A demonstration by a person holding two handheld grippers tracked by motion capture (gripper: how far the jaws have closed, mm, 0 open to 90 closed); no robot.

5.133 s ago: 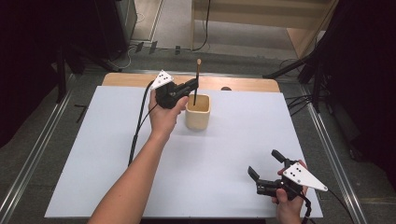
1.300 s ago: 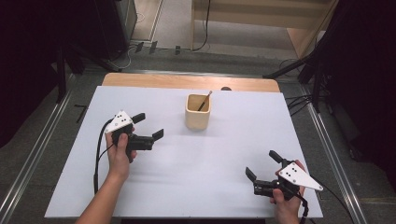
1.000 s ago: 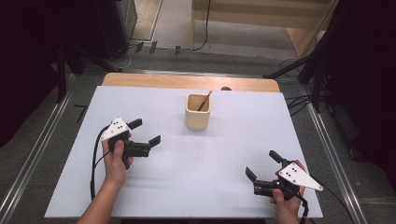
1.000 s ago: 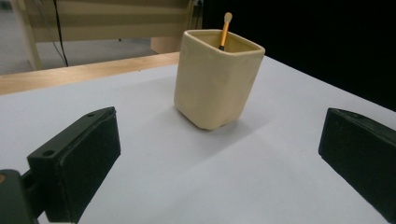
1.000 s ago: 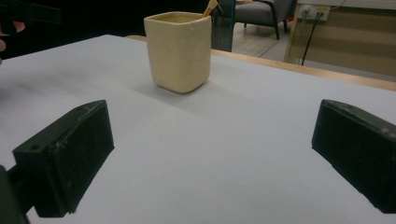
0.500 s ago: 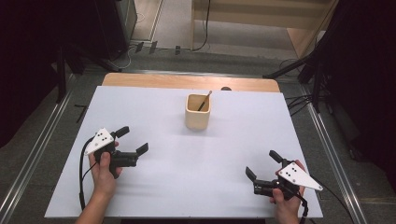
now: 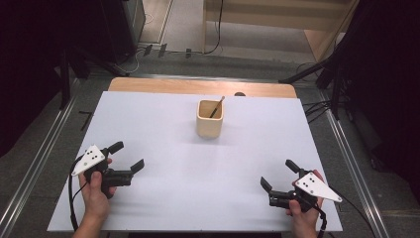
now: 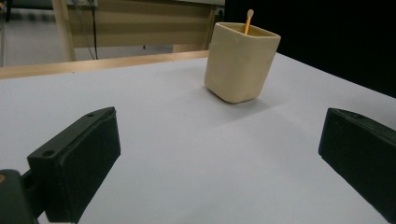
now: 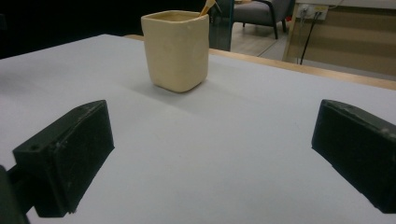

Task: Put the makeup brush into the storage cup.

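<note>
Fingers of both the left gripper (image 7: 128, 156) and the right gripper (image 7: 278, 174) are gaping wide, gripping nothing. One cream cup (image 7: 210, 118) is standing upright on the white bench (image 7: 198, 168) — holding a leaning wooden stick (image 7: 216, 106) — well apart from both grippers, ahead and between them.

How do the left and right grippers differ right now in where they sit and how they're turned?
The left gripper sits near the table's left edge, its jaws pointing right and away toward the cup; the right gripper sits at the near right corner, jaws pointing left and away. The left one is farther from the near edge than the right. Both are open, empty and face the cup with its stick.
</note>
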